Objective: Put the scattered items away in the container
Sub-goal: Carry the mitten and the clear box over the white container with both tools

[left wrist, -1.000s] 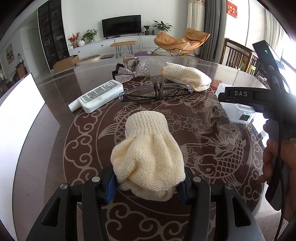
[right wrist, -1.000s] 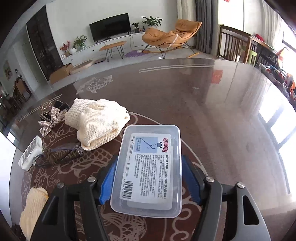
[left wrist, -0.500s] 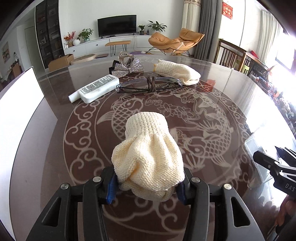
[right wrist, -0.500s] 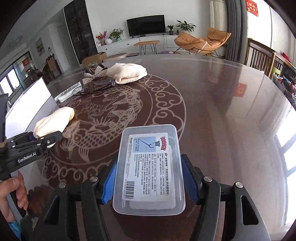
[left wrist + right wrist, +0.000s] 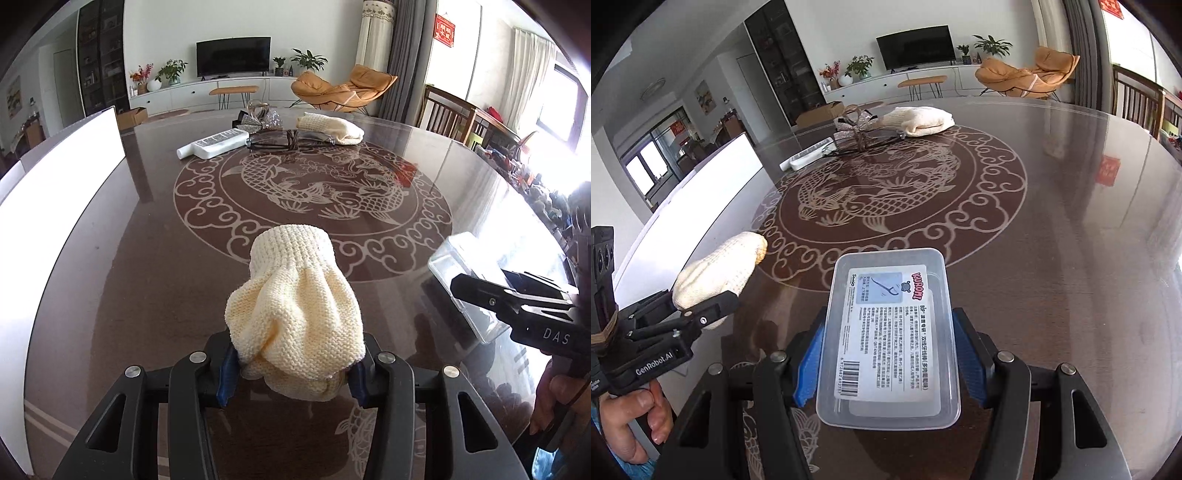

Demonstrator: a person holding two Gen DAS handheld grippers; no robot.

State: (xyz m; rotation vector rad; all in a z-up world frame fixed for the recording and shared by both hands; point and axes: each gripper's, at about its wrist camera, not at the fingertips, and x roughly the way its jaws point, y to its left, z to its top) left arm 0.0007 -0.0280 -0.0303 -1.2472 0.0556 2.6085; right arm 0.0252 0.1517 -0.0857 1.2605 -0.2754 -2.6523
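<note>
The left hand-held gripper [image 5: 291, 369] is clenched on a cream knitted glove [image 5: 295, 314], held above the near counter [image 5: 147, 258]. To its right, the right hand-held gripper [image 5: 890, 365] grasps the clear plastic container [image 5: 890, 332].

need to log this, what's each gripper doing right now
Left gripper: closed on the cream knitted glove.
Right gripper: closed on the clear plastic box.

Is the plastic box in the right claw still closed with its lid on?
Cannot tell; the clear plastic box shows its labelled face between the right claw's fingers.
</note>
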